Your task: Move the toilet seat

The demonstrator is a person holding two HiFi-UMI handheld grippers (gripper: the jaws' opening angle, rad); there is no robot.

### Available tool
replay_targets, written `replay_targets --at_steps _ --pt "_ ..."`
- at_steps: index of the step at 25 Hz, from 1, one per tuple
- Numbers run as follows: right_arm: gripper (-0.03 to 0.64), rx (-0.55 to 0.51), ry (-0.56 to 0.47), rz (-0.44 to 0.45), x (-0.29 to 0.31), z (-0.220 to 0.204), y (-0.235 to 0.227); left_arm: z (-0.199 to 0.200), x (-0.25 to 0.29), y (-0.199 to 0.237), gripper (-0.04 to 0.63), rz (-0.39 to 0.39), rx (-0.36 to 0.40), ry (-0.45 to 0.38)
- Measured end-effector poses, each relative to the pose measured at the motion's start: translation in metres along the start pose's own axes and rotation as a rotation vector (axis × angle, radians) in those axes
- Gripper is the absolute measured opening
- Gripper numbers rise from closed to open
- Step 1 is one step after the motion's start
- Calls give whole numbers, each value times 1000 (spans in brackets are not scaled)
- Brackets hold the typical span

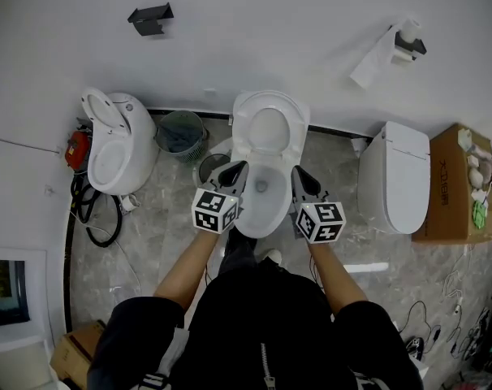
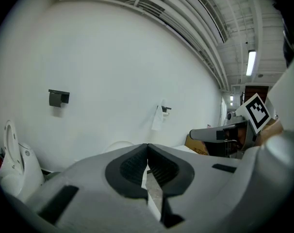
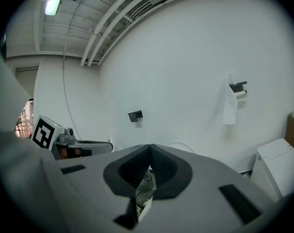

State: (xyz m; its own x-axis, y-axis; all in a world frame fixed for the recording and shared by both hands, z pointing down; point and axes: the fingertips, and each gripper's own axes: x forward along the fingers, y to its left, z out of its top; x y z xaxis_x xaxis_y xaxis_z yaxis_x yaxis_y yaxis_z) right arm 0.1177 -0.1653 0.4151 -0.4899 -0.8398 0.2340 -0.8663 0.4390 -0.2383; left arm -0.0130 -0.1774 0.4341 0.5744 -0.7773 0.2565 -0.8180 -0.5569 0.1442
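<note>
From overhead alone we see the white oval toilet seat (image 1: 268,124) raised; left gripper (image 1: 239,167) and right gripper (image 1: 299,173) fingers meet, empty.

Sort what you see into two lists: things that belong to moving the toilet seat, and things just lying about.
Job in hand:
toilet seat, raised
bowl
left gripper, shut
right gripper, shut

Lying about:
left toilet
right toilet
bin
box
paper roll
cables
</note>
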Motion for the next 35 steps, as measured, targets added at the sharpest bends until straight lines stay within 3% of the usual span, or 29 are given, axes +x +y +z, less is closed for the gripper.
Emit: replay_targets --at_steps 12,35 --pt "3 -39 -10 2 -27 -15 8 -4 -24 -19 2 18 6 -24" --pt "2 -40 10 10 -27 -21 -3 -7 -7 -23 0 10 0 -11"
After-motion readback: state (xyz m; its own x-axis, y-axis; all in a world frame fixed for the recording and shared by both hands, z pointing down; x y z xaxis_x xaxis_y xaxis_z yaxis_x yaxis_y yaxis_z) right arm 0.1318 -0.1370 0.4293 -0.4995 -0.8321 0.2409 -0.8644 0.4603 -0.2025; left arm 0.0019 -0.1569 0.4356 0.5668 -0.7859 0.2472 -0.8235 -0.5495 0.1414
